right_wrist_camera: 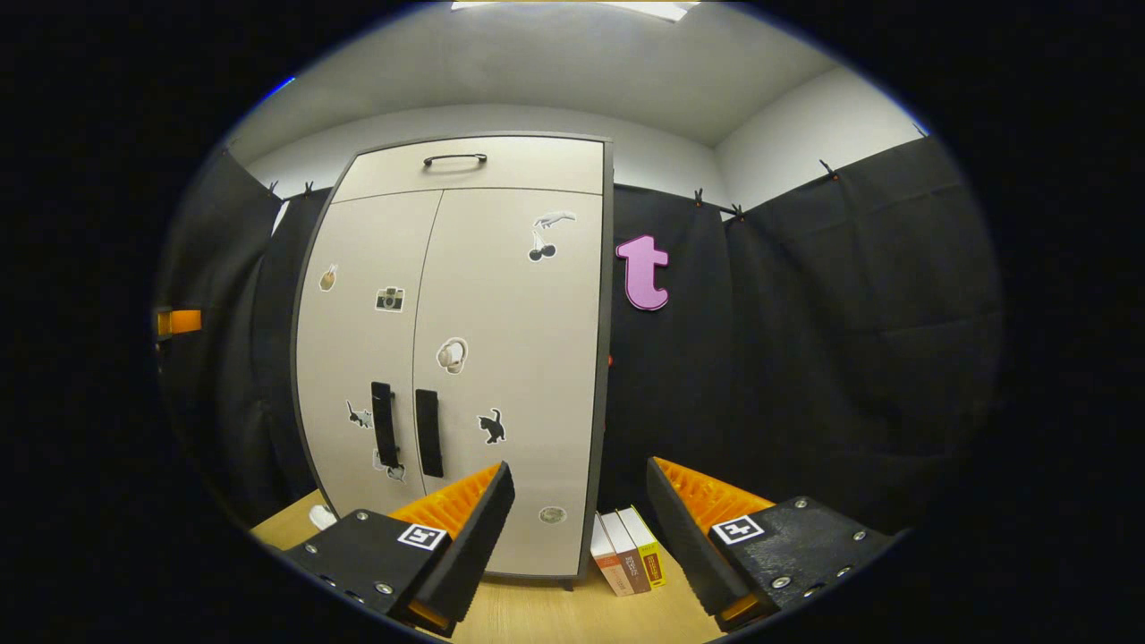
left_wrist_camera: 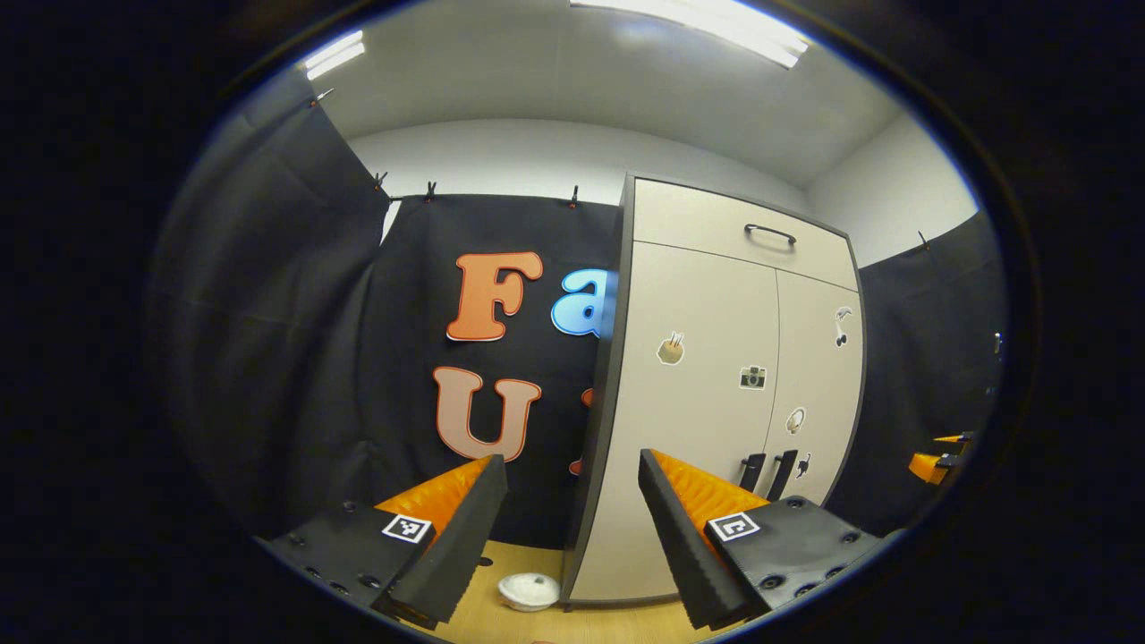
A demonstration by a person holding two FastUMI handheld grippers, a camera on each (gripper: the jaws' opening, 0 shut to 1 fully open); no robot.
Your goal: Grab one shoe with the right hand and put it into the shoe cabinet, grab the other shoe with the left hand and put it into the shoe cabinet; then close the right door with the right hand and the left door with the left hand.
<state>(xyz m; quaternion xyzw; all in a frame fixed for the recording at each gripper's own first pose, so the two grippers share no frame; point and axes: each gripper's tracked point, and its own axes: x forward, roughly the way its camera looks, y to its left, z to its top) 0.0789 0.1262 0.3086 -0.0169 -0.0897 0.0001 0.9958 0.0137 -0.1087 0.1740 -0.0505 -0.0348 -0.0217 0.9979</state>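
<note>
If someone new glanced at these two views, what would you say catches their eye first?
Most likely the tall pale shoe cabinet, both doors shut, dotted with small stickers and carrying two dark vertical handles. To its right, three books stand on the wooden surface. In the left gripper view, a small white round object lies by the cabinet's foot.

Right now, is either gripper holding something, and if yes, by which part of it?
Nothing is held. The left gripper and the right gripper both have their fingers apart with only air between, in front of the closed pale grey two-door shoe cabinet.
</note>
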